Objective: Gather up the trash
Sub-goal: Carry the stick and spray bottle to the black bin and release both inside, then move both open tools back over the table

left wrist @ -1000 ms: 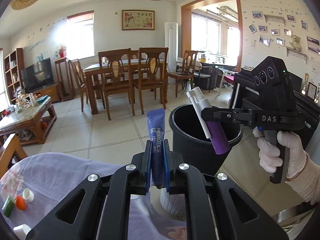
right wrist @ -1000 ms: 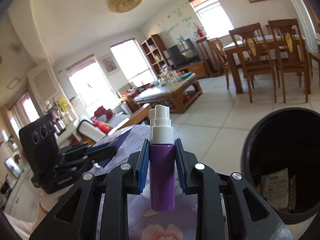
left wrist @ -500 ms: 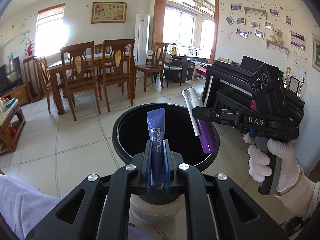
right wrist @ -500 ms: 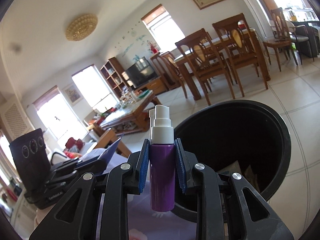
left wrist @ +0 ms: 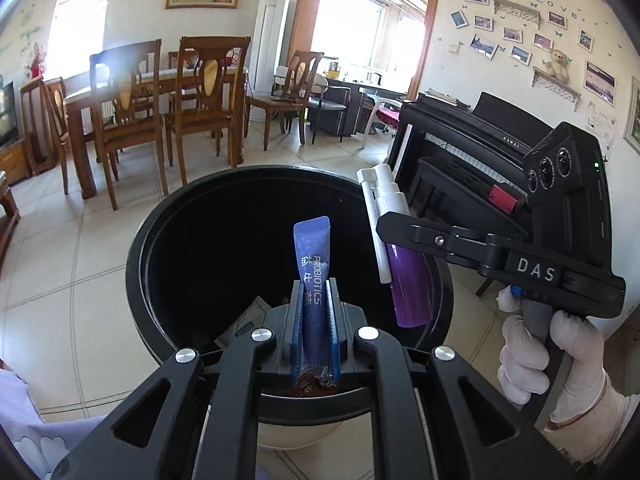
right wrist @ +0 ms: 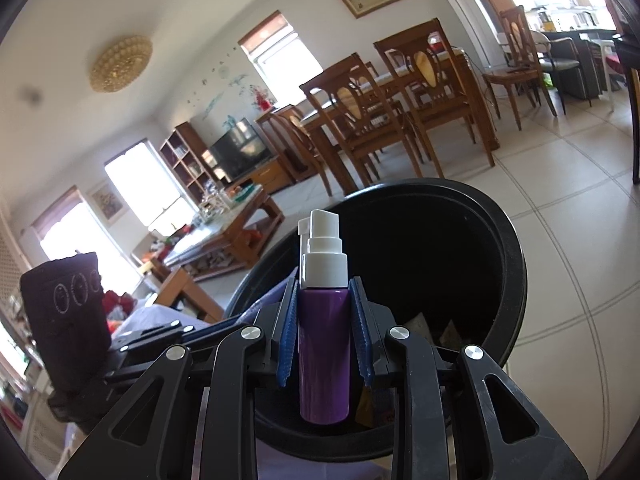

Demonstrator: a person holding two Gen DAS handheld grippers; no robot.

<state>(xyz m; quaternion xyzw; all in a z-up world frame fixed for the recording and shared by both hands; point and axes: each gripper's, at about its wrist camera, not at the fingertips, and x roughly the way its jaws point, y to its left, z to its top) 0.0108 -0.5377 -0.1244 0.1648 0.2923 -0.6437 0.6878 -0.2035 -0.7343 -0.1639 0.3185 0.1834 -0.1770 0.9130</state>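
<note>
Left gripper: you are holding it over the near rim of the bin, its blue pads pinching the lower part of the sachet.
Sachet: a blue stick pack printed PROBIOTICS — it is standing upright between the pads, its top end reaching out over the bin's opening.
Right gripper: you are gripping its handle in a white-gloved hand; its blue pads are pressing on both sides of the spray bottle.
Spray bottle: purple body, white pump head — it is hanging over the right side of the bin's mouth, head pointing away from the gripper.
Bin: black, round, open-topped, standing on the tiled floor; paper scraps are lying at the bottom.
Surroundings: a wooden dining table with chairs is standing well beyond the bin, and a black piano is sitting to the right.
</note>
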